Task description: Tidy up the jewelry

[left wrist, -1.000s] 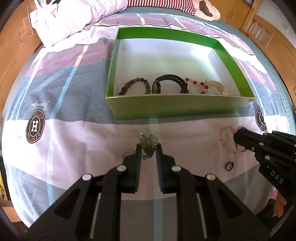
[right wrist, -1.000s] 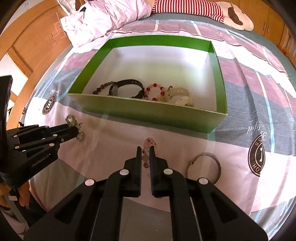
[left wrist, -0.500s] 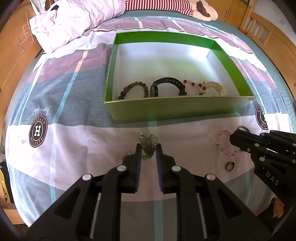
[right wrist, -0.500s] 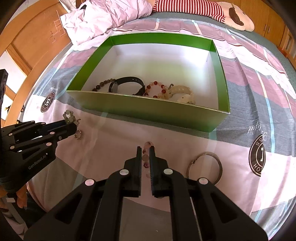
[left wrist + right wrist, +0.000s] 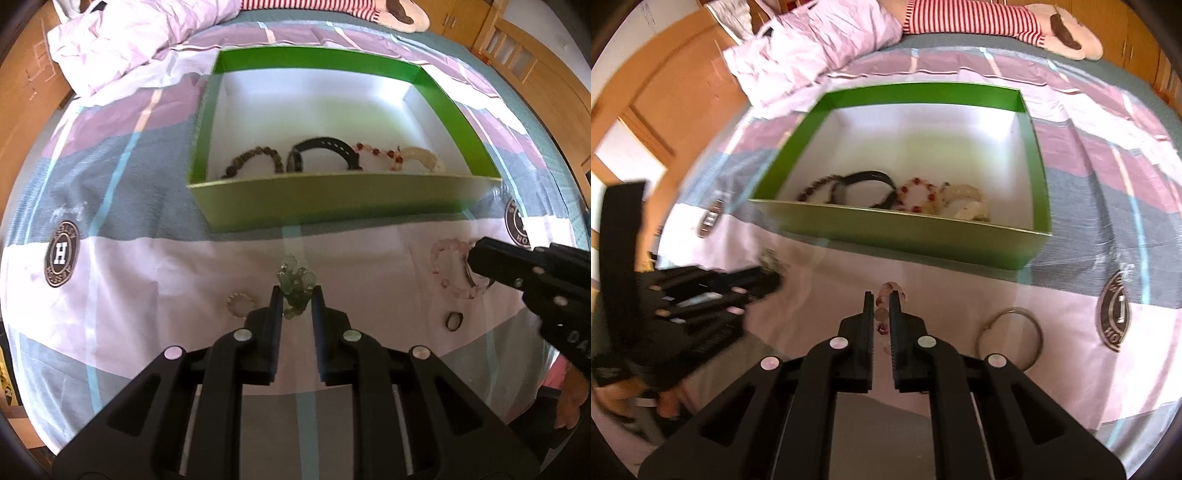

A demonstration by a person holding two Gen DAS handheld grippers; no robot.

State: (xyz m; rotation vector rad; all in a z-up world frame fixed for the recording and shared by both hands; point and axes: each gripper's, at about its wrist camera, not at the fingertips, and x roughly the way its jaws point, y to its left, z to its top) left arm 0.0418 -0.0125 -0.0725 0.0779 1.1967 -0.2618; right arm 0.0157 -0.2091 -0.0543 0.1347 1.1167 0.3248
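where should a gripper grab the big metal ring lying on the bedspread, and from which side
Grip the metal ring across its thin wire rim from above, one finger inside the loop and one outside. It lies flat on the soft bedspread, so a side approach finds no edge. Take the open far side, away from the right gripper.

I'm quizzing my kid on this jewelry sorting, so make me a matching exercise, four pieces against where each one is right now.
Things:
1. black watch band
2. pale green bead bracelet
3. pink bead bracelet
4. silver bangle

Places:
A. lying loose on the bedspread
B. in the left gripper's jaws
C. inside the green box
D. in the right gripper's jaws

Pairs: 1-C, 2-B, 3-D, 4-A
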